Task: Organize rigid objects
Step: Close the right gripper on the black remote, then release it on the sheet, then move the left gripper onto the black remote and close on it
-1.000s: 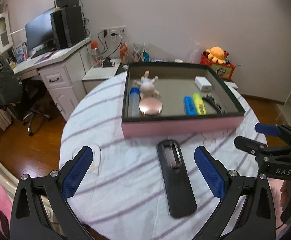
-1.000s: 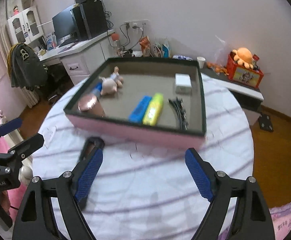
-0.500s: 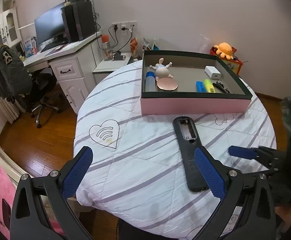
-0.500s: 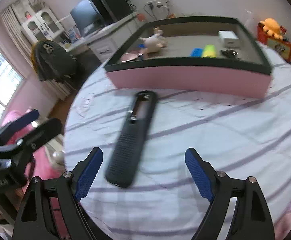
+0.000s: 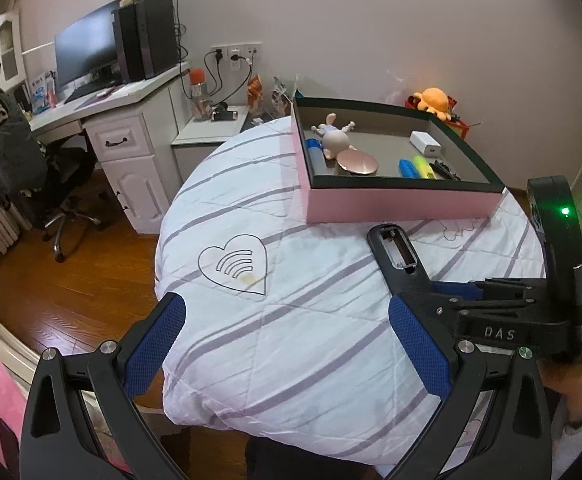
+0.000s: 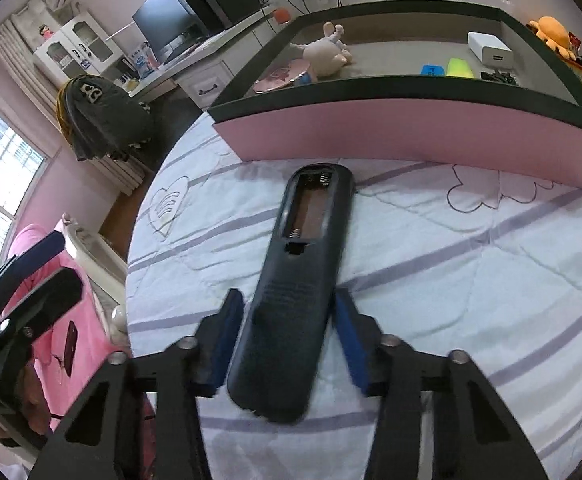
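A black remote control (image 6: 299, 276) lies face down on the striped round table (image 6: 471, 280), its battery bay open, in front of the pink box (image 6: 411, 136). My right gripper (image 6: 289, 340) is shut on the remote's near end, one blue pad on each side. The remote (image 5: 397, 254) also shows in the left wrist view with the right gripper (image 5: 451, 294) around it. My left gripper (image 5: 287, 344) is open and empty, above the table's near edge. The box (image 5: 403, 202) holds a doll, a round compact, highlighters, a white charger and a clip.
A heart print (image 5: 237, 268) marks the tablecloth at left. A desk (image 5: 103, 120) with monitor and an office chair (image 5: 31, 160) stand to the left of the table. An orange plush (image 5: 433, 100) sits behind the box.
My right gripper has come down onto the remote's near end and closed on it. My left gripper has pulled back toward the table's near left edge and stays open.
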### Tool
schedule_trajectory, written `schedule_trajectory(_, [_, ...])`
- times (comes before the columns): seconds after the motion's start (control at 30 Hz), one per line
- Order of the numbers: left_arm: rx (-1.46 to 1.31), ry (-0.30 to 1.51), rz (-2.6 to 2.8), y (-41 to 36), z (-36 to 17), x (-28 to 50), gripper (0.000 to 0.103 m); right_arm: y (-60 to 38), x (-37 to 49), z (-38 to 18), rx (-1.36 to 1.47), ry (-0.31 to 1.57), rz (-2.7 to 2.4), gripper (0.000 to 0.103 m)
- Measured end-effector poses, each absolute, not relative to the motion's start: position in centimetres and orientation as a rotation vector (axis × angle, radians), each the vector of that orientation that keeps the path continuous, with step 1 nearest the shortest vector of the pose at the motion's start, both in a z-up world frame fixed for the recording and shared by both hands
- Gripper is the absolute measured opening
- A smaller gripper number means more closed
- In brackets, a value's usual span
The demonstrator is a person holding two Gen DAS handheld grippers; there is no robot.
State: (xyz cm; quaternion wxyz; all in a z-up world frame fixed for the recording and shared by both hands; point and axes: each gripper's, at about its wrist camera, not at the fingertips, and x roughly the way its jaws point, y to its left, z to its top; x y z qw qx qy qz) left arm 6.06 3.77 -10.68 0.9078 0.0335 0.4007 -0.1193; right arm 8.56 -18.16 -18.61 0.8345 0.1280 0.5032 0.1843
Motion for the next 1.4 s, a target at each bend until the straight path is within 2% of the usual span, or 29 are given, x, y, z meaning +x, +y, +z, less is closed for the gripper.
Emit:
schedule_trajectory(0.1, [0.055, 0.829, -0.254, 4.2, -10.8, 6.5, 0.103, -18.0, 9.0, -18.4, 0.221, 1.059, 0.399, 0.036])
schedule_trajectory(0.37, [0.044, 0.856, -0.255, 4.6, -11.7, 7.2, 0.103, -13.1, 8.4, -15.6, -0.206, 1.063, 0.293, 0.027])
schedule_trajectory(0.8, [-0.011, 0.853, -0.2, 8.4, -11.8, 7.1, 0.103, -7.7, 8.4, -14.9, -0.255, 1.078, 0.348, 0.026])
schedule_trajectory(0.97, [-0.019, 0.86, -0.207, 7.5, -11.9, 7.0, 0.103, -9.1, 7.7, -13.7, -0.249, 1.048, 0.311, 0.027])
schedule_trajectory(1.0, [-0.021, 0.862, -0.212, 6.9, -12.0, 7.0, 0.103, -9.8, 7.6, -13.4, -0.24, 1.042, 0.295, 0.027])
schedule_trajectory(1.07, [-0.027, 0.87, -0.22, 5.7, -12.2, 7.1, 0.103, -12.0, 7.3, -13.1, -0.222, 1.04, 0.243, 0.037])
schedule_trajectory(1.1, [-0.036, 0.875, -0.226, 5.0, -12.4, 7.2, 0.103, -13.4, 7.1, -13.0, -0.211, 1.026, 0.205, 0.047])
schedule_trajectory(1.13, [-0.043, 0.879, -0.231, 4.3, -12.5, 7.3, 0.103, -14.5, 7.0, -13.1, -0.203, 1.026, 0.178, 0.052])
schedule_trajectory(1.27, [-0.076, 0.92, -0.227, 1.4, -13.7, 7.9, 0.103, -18.3, 6.4, -13.5, -0.143, 1.024, 0.139, 0.054])
schedule_trajectory(1.4, [-0.103, 0.969, -0.189, -1.1, -14.9, 8.6, 0.103, -20.7, 6.4, -14.1, -0.112, 1.02, 0.138, 0.06])
